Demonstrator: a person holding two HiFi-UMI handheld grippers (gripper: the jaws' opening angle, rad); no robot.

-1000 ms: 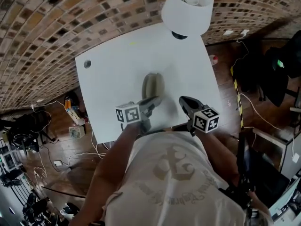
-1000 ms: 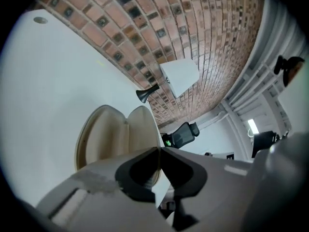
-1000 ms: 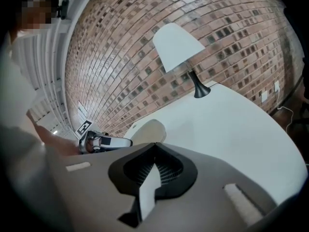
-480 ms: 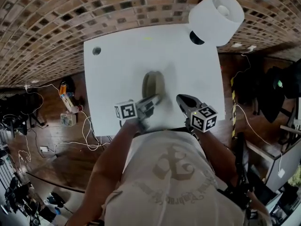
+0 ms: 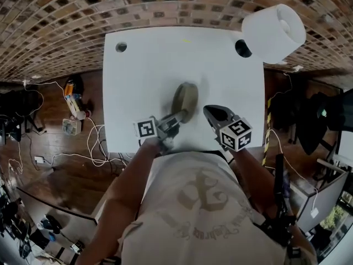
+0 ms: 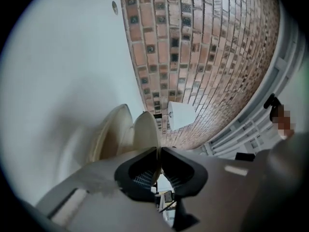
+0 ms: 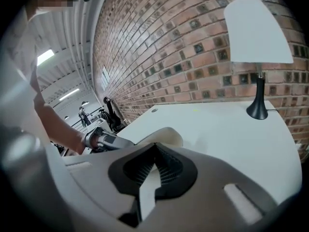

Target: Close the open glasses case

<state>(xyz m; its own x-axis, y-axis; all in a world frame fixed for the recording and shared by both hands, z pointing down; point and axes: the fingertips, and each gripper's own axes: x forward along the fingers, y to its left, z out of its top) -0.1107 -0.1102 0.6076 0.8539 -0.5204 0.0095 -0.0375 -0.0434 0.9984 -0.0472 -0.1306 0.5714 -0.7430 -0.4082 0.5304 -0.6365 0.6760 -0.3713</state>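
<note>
Almost nothing can be read here. The person's light shirt (image 5: 205,214) carries a print on its front: an anchor sign with a curved line of letters under it, but the letters are too blurred and too bent to be made out. The left cube (image 5: 146,128) and the right cube (image 5: 235,134) show black and white square marker patterns only, without letters or numbers. No label, brand or number shows on the white table (image 5: 154,65).

The glasses case (image 5: 185,99) is a cream oval shell, darker tan inside. It is open, with its lid (image 6: 146,132) partly apart from the bottom half, like a clam. It sits on the white table (image 5: 149,65), near the front edge
</note>
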